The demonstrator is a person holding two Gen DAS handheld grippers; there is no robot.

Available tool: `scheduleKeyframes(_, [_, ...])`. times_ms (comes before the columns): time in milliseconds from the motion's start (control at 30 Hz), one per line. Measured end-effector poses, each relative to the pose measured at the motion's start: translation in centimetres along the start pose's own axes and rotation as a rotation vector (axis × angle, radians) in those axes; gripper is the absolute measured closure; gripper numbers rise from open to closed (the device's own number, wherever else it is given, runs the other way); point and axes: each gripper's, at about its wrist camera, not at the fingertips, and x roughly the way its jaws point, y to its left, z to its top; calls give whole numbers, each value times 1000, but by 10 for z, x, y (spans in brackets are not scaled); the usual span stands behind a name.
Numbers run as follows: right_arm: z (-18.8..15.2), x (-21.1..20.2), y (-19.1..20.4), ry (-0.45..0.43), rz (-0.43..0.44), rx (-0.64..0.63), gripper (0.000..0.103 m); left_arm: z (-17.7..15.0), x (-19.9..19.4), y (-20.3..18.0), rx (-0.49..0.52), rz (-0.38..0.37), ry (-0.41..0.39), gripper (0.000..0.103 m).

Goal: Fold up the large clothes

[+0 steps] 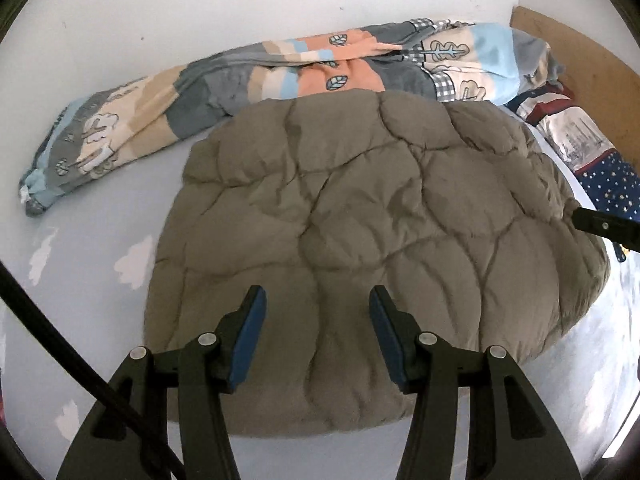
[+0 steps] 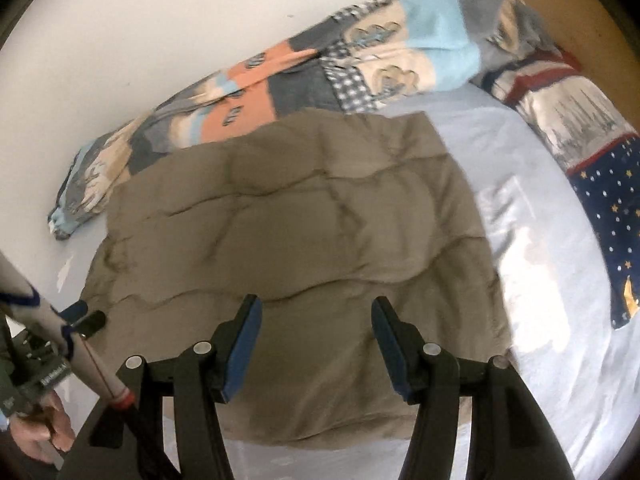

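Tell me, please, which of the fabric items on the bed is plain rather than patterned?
The brown quilted garment in the middle; the rolled blanket behind shows coloured patches and leaves, and the pillow shows stars.

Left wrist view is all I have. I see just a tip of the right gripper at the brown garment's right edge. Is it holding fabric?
Observer: No. In the right wrist view the right gripper has its fingers apart above the brown quilted garment, with nothing between them.
Operator: Any room right of the garment?
Observer: Yes. Bare pale sheet runs from its right edge to the star-print bedding.
Operator: How does my gripper look from there?
Observer: The left gripper has its tips at the garment's left edge. Whether they touch it I cannot tell.
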Motion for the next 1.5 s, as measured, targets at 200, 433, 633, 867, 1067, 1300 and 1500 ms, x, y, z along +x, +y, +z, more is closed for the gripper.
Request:
scheduleKeyframes(200, [-15,14,53,23,-20,-96,42,-15,2,24,-57,52,-17,45])
scheduleKeyframes(433, [-26,56,90,56,-174,-228,40,-28,37,36,-102,50,23,35])
scheduleKeyframes(633, [-32,88,89,91,-225,-268,31,-28,54,40,-143,51,55,32])
scheduleKeyframes(867, [-26,76,81,118,-211,-217,26,-32,23,40,-167,54,44,32])
scheduleKeyframes(1067, [-46,9,41,69,-105,-124,25,-62,-35,70,-246,52,7,32])
scheduleKeyframes(1300, [-76,-56,-37,11,-78,83,73,-84,-63,94,-380,75,-52,32])
scheduleKeyframes(1500, [-74,-51,-84,-46,-59,241,73,-80,-37,95,-391,100,-58,32])
